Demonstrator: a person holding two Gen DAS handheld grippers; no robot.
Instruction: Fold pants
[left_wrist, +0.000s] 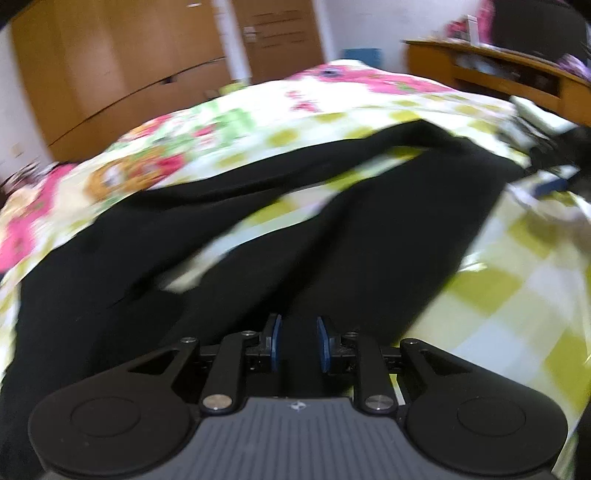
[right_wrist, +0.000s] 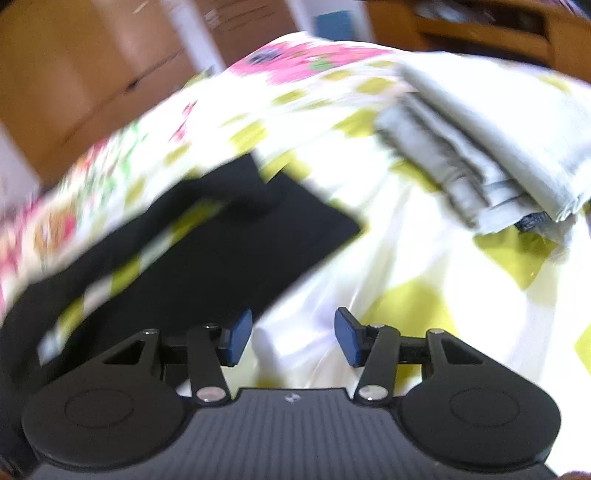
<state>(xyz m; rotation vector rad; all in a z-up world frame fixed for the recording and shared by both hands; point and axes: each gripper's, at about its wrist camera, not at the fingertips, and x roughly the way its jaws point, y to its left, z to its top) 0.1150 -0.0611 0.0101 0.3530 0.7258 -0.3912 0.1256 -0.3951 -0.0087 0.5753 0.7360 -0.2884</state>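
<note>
Black pants (left_wrist: 258, 229), matte soft fabric, lie spread on the bed (left_wrist: 517, 288), whose glossy cover shows green checks and pink flowers; the legs are parted in a narrow V. Left gripper (left_wrist: 299, 339) angled down over the pants, jaws narrowly parted with black cloth between them; grasp cannot be told. Right gripper (right_wrist: 293, 336) angled down beside the pants' straight edge, jaws released over bare cover. Folded grey cloth (right_wrist: 491, 147) lies toward the bed's far right corner.

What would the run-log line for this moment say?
pants: black, spread on bedsheet, legs apart | left gripper: fabric between pads | right gripper: open, empty
</note>
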